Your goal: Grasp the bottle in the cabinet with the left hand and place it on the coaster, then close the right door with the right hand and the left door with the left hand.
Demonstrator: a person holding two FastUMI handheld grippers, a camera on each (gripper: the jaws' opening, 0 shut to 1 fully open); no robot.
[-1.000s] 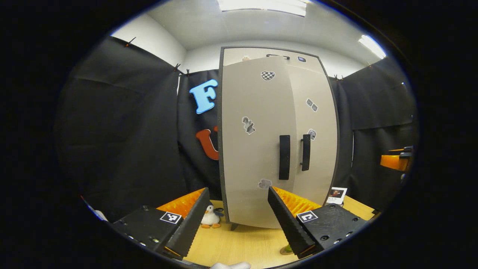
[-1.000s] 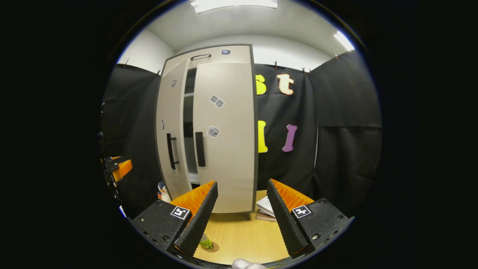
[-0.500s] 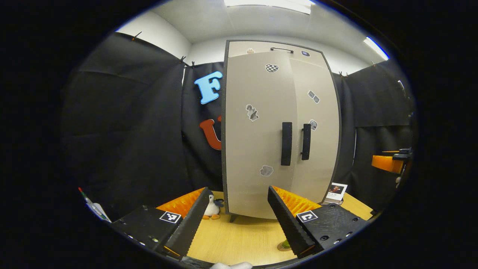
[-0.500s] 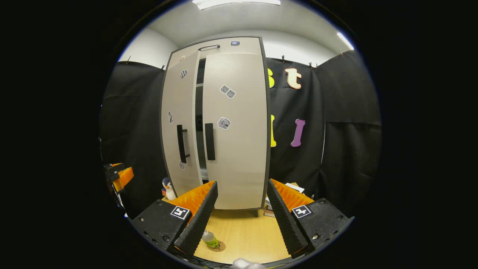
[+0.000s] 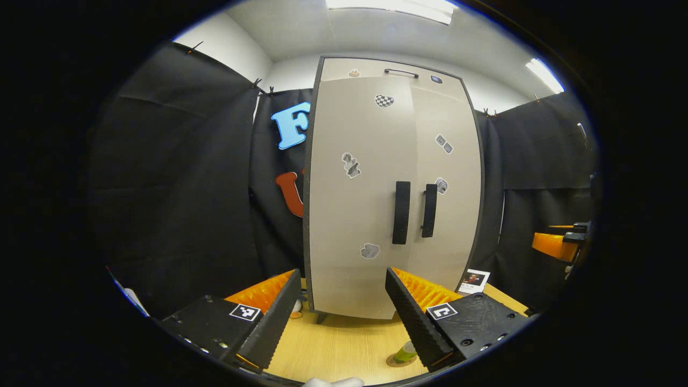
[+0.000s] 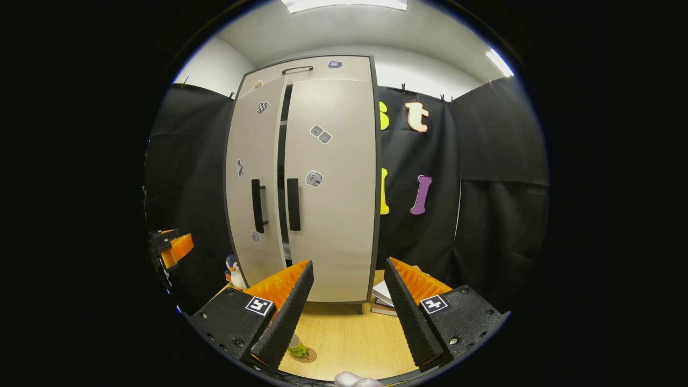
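Beige cabinet [image 6: 301, 183] doors show a dark gap in right gripper view, none opposite; both grippers' fingers released.

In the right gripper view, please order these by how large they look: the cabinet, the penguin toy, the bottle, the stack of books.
1. cabinet
2. stack of books
3. penguin toy and bottle: similar; the tongs partly hide the bottle, so I cannot rank them.

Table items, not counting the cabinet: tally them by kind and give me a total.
Bottle: 1
Coaster: 1
Penguin toy: 1
Photo card: 1
Book stack: 1, number of books unclear
Total: 5
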